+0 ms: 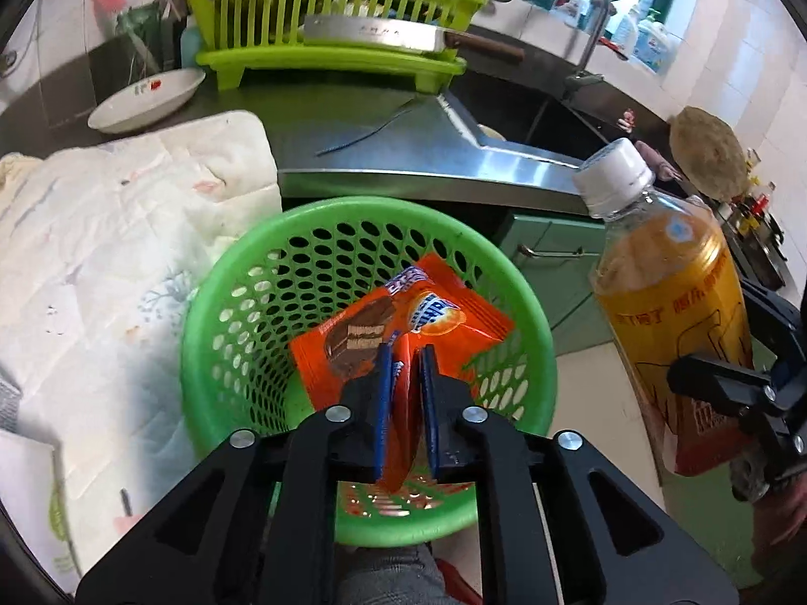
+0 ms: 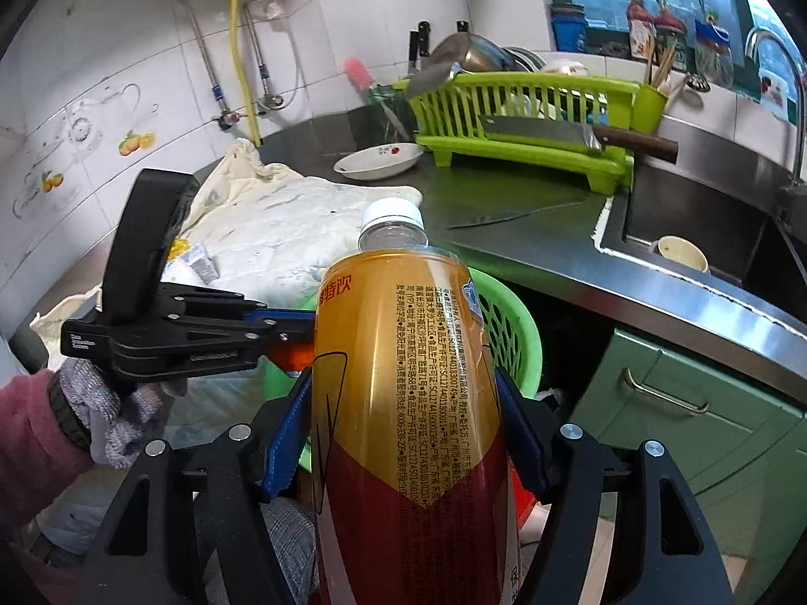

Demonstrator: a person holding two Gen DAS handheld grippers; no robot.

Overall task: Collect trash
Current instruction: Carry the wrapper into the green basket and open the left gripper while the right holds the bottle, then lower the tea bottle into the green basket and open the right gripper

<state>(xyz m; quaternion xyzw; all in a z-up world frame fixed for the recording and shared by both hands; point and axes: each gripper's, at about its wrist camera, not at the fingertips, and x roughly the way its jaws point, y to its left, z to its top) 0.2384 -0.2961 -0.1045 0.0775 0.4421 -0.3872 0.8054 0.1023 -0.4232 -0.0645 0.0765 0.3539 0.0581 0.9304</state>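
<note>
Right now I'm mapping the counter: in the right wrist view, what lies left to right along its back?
White shallow bowl with a red flower print → lime-green plastic dish rack → steel cleaver with a brown wooden handle → curved chrome tap.

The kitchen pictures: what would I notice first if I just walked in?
Probably the big orange drink bottle, clamped in the right gripper and filling that view. Next, the bright green basket below the counter edge, with an orange snack wrapper hanging into it between the fingers of the left gripper.
</note>
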